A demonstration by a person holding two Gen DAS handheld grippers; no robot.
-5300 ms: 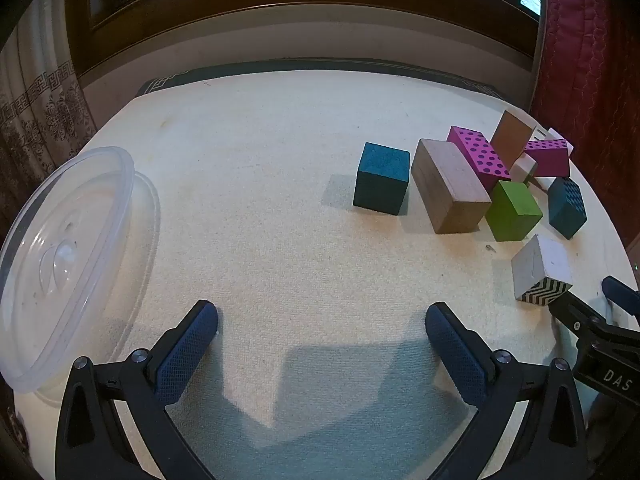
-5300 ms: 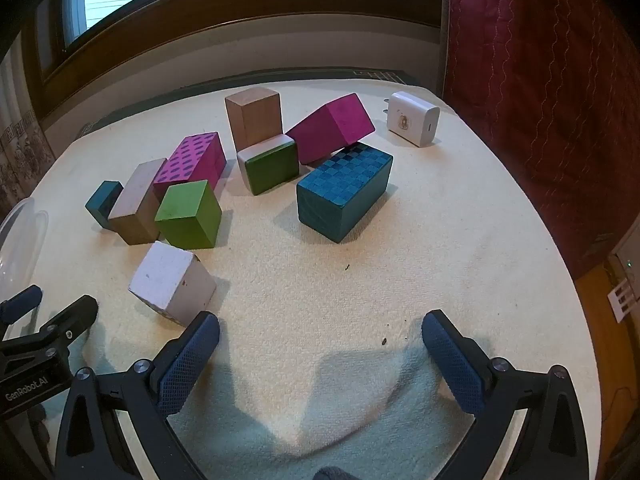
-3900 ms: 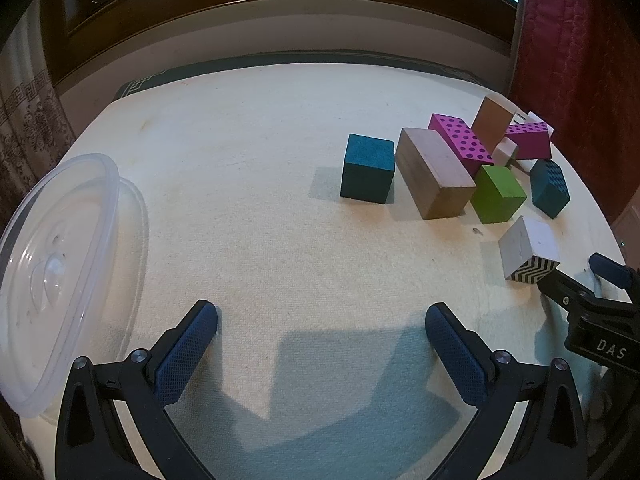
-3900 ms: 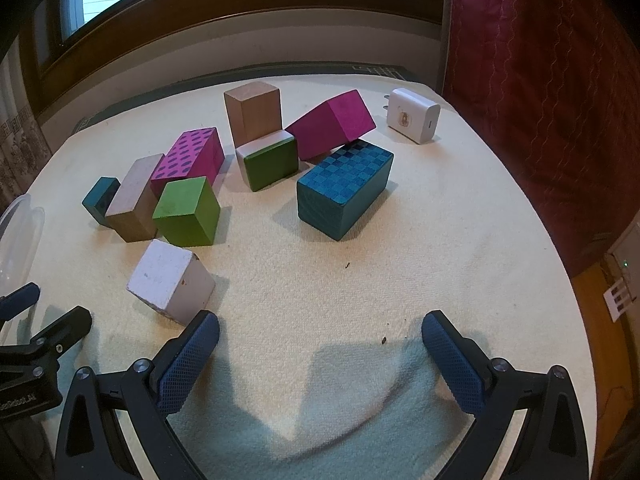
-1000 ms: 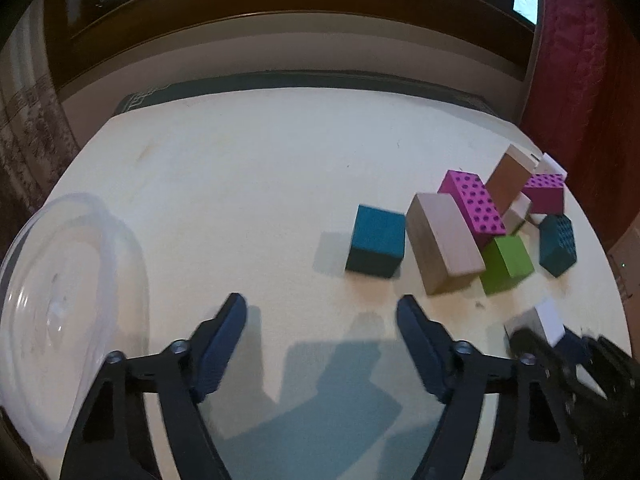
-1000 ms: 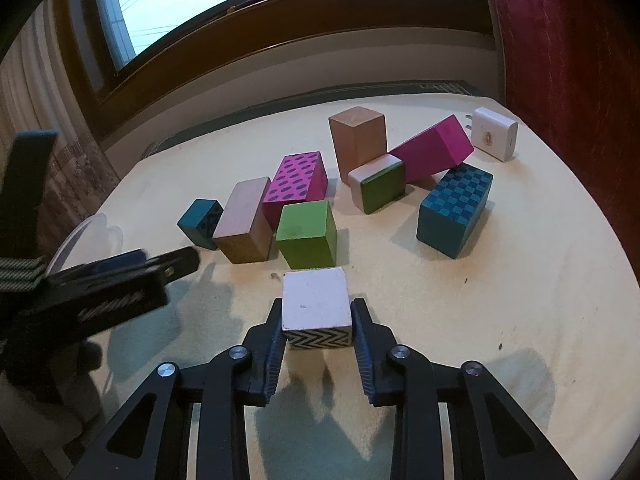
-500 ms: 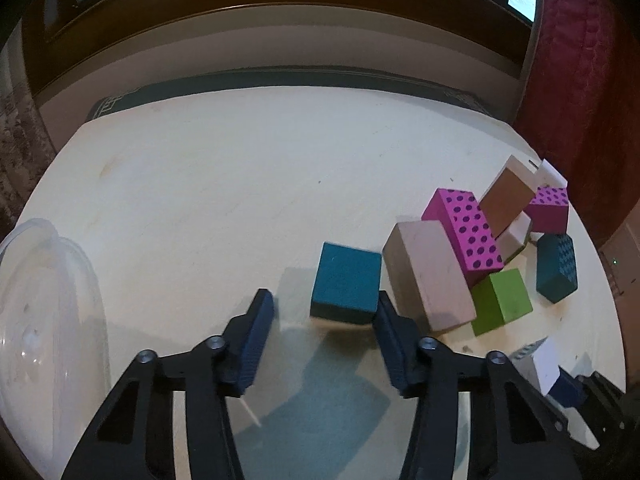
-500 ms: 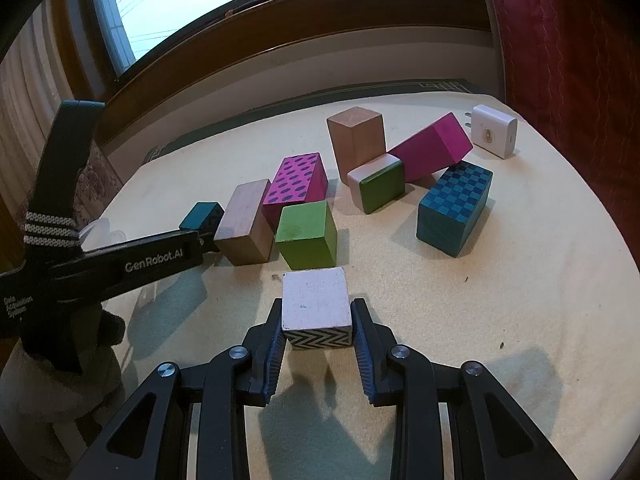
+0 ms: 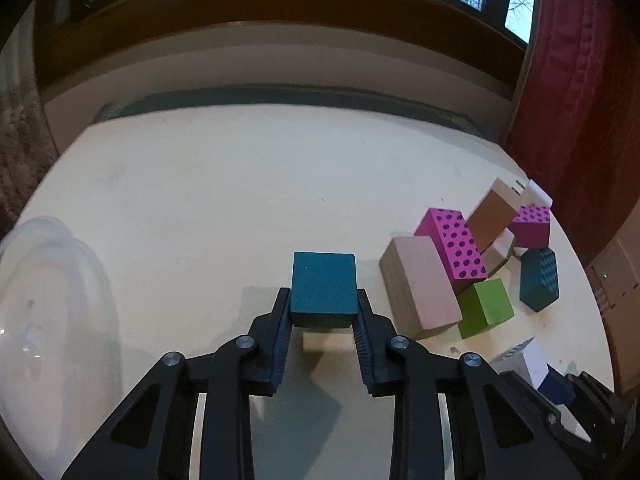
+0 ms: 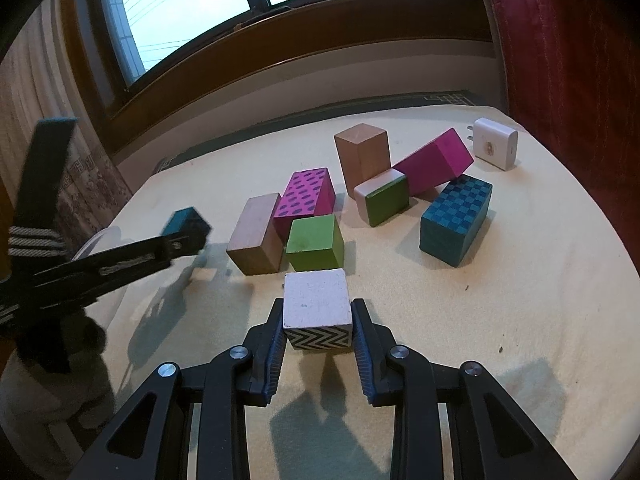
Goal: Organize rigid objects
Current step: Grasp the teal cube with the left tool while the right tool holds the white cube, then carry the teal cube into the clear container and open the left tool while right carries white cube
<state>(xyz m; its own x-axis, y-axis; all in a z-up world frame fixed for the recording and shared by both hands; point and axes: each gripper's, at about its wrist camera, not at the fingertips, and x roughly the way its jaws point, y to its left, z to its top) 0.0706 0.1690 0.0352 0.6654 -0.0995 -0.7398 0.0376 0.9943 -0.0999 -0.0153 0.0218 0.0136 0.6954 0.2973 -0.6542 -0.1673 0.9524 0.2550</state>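
Teal cube (image 9: 324,284) clamped in left tool (image 9: 323,322); white zigzag cube (image 10: 317,310) clamped in right tool (image 10: 318,330). Lift level; clear lid (image 9: 48,320) at 9 o'clock.

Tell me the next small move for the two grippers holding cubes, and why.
Probably swing the left gripper toward the clear plastic container and release there. It is shut on the teal cube, lifted above its shadow; the right gripper grips the white cube, so both picks look done.
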